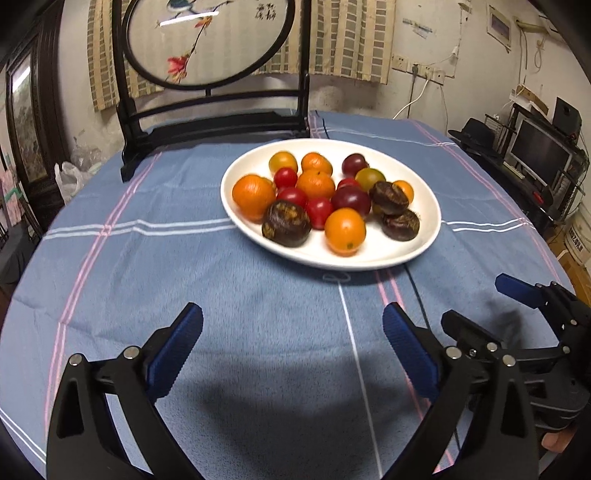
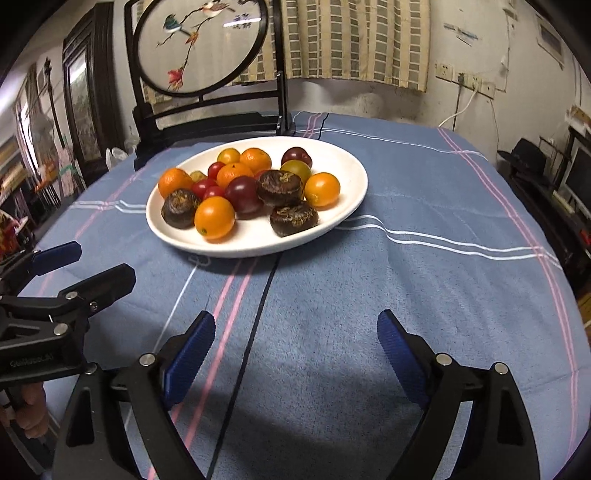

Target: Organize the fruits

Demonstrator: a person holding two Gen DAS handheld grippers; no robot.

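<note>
You get dim, warm indoor light with a soft shadow pooled on the tablecloth (image 1: 258, 398) in front of the plate (image 1: 424, 236). Beyond the plate, a glare streak crosses the round screen (image 1: 192, 17). Fisheye bending darkens every corner.

Surface: table (image 1: 110, 280) covered by a blue cloth (image 2: 424, 295) with pink, white and dark stripes.
Centre: white oval plate (image 1: 424, 236) resting on the cloth, holding the fruit.
Far edge: dark wooden stand (image 1: 218, 125) of a round embroidered screen.
</note>
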